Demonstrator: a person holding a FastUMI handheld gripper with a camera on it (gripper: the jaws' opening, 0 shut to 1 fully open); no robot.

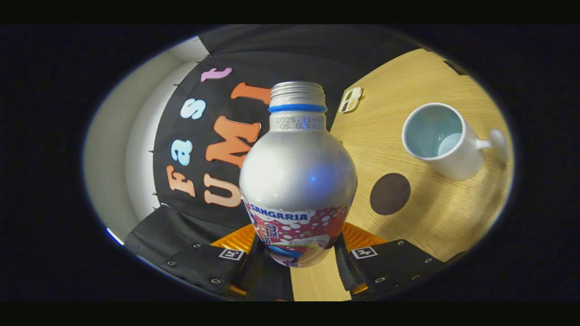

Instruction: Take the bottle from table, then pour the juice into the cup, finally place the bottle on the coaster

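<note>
Between the fingers [344, 267] the bottle [297, 181] is sitting upright, uncapped, its lower labelled belly held by both jaws closing on it. Smooth metal is likely proving slippery and rigid, so that low wide grip is suiting it. Beyond it the coaster [389, 194] and cup [442, 140] are waiting on the table [430, 226].

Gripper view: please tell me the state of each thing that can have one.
Bottle: uncapped, held between both fingers, lifted off the table.
Tongs: shut on the bottle.
Cup: on the table, mouth open, looks empty.
Coaster: flat, nothing on it.
</note>
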